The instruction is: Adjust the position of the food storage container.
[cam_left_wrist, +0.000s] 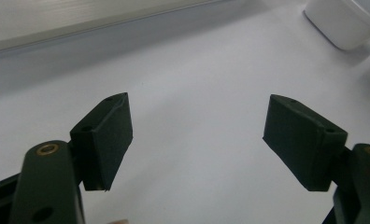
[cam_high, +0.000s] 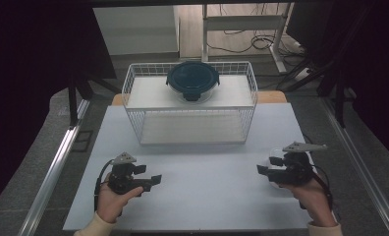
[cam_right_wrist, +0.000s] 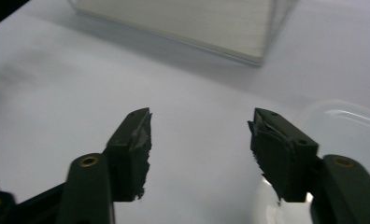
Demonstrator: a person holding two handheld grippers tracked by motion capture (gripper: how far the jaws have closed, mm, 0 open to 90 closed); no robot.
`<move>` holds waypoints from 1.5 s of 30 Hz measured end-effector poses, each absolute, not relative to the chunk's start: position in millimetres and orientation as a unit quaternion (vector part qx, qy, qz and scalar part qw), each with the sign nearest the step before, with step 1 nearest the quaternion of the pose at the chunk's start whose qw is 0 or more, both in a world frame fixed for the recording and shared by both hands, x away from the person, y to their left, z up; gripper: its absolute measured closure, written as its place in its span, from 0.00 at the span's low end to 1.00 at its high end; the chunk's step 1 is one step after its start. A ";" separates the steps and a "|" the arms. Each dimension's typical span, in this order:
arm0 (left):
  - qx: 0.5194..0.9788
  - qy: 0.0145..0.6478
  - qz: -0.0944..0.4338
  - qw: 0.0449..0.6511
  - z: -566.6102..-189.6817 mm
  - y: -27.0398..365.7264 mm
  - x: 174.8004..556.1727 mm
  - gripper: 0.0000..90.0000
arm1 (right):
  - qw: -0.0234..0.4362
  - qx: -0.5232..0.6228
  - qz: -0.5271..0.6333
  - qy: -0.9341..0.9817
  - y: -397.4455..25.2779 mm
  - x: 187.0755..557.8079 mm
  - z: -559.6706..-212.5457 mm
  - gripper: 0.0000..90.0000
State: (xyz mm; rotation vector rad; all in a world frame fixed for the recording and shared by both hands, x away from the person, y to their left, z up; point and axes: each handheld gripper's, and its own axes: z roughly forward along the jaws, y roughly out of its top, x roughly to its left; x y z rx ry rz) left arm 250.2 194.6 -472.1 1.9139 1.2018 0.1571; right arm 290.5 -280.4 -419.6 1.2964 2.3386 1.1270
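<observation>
A round container with a dark blue lid [cam_high: 192, 79] sits on the upper level of a white wire rack [cam_high: 133, 105] at the back middle of the table. My left gripper [cam_high: 151, 176] is held low over the front left of the white table, open, with nothing between its jaws [cam_left_wrist: 197, 121]. At the front right my right gripper [cam_high: 266, 166] is also open and empty [cam_right_wrist: 202, 126]. A clear plastic tub [cam_high: 277, 160] lies on the table right beside it, just off its right jaw [cam_right_wrist: 346, 126]. From the left gripper view the tub [cam_left_wrist: 342, 23] looks white and far off.
The white table top [cam_high: 202, 172] is bare between the two grippers. The rack's lower board [cam_right_wrist: 183, 23] lies ahead of the right gripper and also appears as a pale band [cam_left_wrist: 80, 18] in the left gripper view. Metal rails [cam_high: 55, 162] run along both table sides.
</observation>
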 end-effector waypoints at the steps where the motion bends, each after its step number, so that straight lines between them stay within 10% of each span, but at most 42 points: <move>1: 0.765 0.480 0.063 0.424 -472.1 194.4 250.3 0.26 | 0.123 0.450 0.382 0.798 -287.0 291.5 -418.3 0.47; 25: 0.773 0.478 0.054 0.414 -479.9 187.9 255.2 0.25 | 0.197 0.580 0.302 0.730 -401.5 299.9 -413.7 0.98; 45: 0.772 0.484 0.047 0.409 -486.4 189.4 258.3 0.26 | 0.178 0.579 0.237 0.759 -389.0 324.4 -449.4 0.99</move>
